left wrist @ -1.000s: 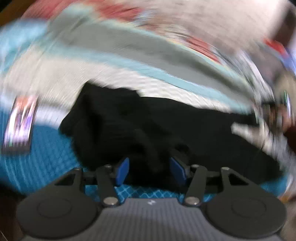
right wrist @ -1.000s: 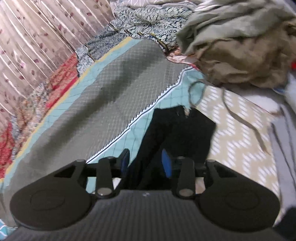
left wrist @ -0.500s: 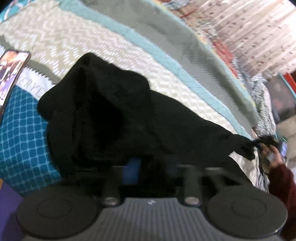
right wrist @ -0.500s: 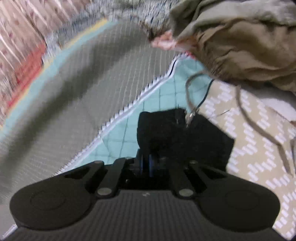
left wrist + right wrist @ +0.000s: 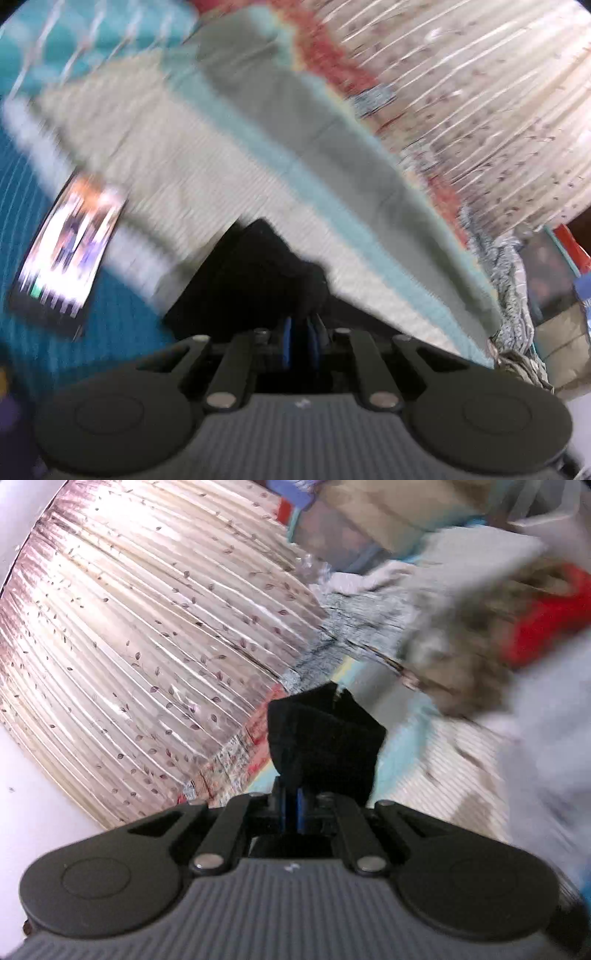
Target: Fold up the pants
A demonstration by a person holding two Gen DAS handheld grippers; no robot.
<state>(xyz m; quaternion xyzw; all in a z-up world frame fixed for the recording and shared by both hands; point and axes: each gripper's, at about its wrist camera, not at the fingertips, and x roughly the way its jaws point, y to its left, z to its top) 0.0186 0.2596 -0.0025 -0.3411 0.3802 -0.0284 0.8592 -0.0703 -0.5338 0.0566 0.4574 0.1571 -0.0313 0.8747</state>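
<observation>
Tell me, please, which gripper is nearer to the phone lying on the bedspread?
Left. The left gripper, shut on the black pants, has the phone just to its left; the right gripper, also clamping pants, faces the curtain, no phone in view.

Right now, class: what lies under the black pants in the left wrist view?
The black pants lie on a patterned bedspread, teal and cream showing around them. What lies directly beneath is covered.

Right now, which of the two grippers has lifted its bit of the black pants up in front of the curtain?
The right gripper: its pinched black pants stand against the pale leaf-print curtain. The left gripper holds cloth low over the bedspread.
</observation>
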